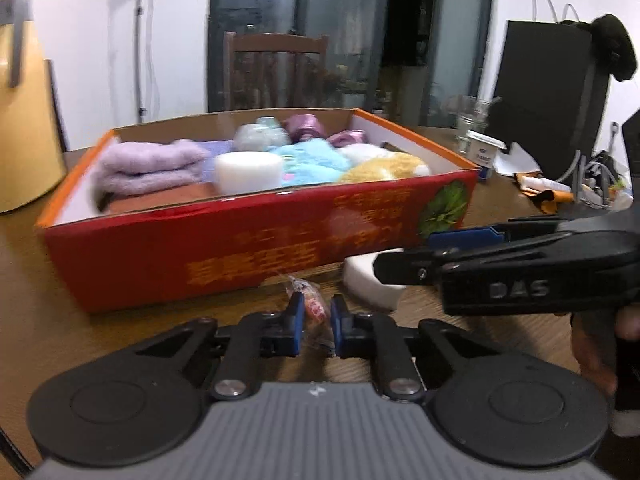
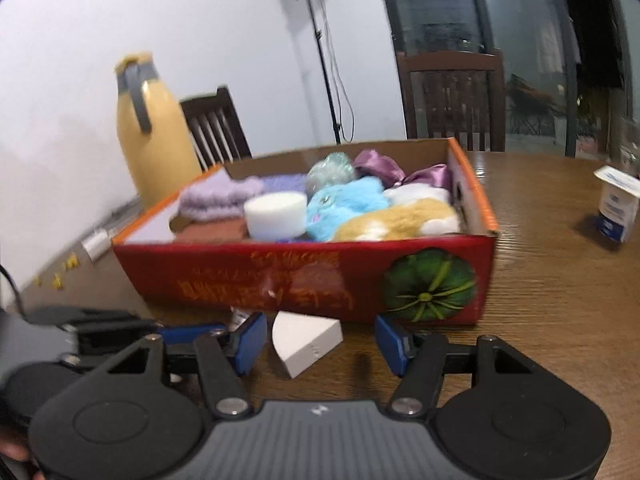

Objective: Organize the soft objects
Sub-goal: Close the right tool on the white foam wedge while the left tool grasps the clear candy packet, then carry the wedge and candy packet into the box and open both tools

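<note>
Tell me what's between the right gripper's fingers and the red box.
A white foam wedge lies on the table between the open right gripper and the red box, clearest in the right wrist view.

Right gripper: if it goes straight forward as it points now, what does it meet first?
Likely the white foam wedge on the table, which lies between the open fingers of the right gripper. Behind it stands the red box. Depth is uncertain.

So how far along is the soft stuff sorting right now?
Mostly done: the red box already holds the purple towel, white foam cylinder, blue plush and tan plush. In hand: the left gripper pinches a small wrapped packet. Left: the white foam wedge between the open right gripper's fingers.
</note>
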A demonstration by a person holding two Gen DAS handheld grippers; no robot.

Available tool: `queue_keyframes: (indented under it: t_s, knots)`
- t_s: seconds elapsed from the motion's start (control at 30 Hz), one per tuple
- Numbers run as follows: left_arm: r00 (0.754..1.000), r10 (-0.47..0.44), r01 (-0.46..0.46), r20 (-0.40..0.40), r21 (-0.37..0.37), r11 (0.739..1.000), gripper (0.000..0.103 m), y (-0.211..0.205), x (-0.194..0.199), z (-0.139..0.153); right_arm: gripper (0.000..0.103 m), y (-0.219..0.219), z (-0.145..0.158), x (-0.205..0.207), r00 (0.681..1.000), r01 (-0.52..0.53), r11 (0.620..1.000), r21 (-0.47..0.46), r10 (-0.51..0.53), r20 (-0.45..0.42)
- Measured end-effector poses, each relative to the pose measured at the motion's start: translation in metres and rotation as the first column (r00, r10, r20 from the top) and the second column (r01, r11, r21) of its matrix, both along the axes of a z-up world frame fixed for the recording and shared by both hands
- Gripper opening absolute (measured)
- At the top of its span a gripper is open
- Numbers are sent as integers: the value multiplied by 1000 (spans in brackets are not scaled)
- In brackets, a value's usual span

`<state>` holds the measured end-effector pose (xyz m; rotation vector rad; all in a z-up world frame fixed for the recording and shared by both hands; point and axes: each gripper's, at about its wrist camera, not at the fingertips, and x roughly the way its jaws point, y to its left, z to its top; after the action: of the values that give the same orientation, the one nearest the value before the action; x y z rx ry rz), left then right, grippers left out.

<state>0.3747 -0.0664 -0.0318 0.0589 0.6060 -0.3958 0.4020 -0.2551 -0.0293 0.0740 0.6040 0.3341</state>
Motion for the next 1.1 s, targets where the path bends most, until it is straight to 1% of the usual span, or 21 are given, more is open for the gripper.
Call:
queue_keyframes:
  t_s: [0.1, 0.17, 0.2, 0.27, 0.3, 0.4, 0.47, 0.57, 0.7, 0.8, 0.9, 0.97, 1.1]
  knots:
    - [999, 16, -17, 50, 10, 1000, 14, 13, -16, 4, 60, 13, -6, 8, 1000, -8, 999, -39, 7, -26]
    - [998, 18, -18, 58, -7, 1000, 14, 19, -21, 7, 60, 21, -9, 10, 999, -11, 998, -55, 9, -35]
    - [998, 21, -20, 62, -14, 1000, 14, 20, -23, 8, 58, 25, -10, 11, 1000, -9, 998, -63, 7, -30]
    - [997, 28, -26, 76, -26, 999, 14, 22, -28, 13, 41, 30, -10, 10, 1000, -9, 997, -71, 7, -23]
    - [996, 31, -28, 81, -33, 999, 14, 23, -30, 15, 36, 31, -9, 9, 1000, -6, 997, -75, 5, -20]
    - [995, 44, -40, 92, -51, 998, 14, 26, -43, 23, 34, 31, -4, -1, 1000, -11, 998, -62, 10, -11]
    - [994, 51, -45, 101, -58, 997, 14, 28, -56, 28, 34, 29, 2, -17, 1000, -14, 998, -61, 14, 8]
    - [991, 60, -53, 119, -67, 996, 14, 32, -82, 39, 34, 21, 12, -50, 999, -23, 999, -34, 23, 28]
    - [985, 75, -61, 155, -92, 994, 14, 36, -126, 55, 34, 8, 30, -113, 996, -42, 999, -13, 43, 75]
    - [981, 94, -73, 169, -124, 990, 14, 38, -155, 65, 34, 2, 39, -155, 993, -57, 998, -26, 59, 105]
    - [976, 102, -77, 191, -137, 988, 14, 39, -184, 74, 34, 0, 48, -192, 989, -70, 997, -32, 74, 131]
    - [973, 103, -75, 208, -139, 987, 14, 39, -200, 80, 34, -1, 55, -212, 985, -80, 996, -35, 84, 153]
    - [964, 109, -75, 241, -144, 987, 14, 41, -224, 90, 34, 0, 65, -236, 977, -91, 995, -34, 96, 191]
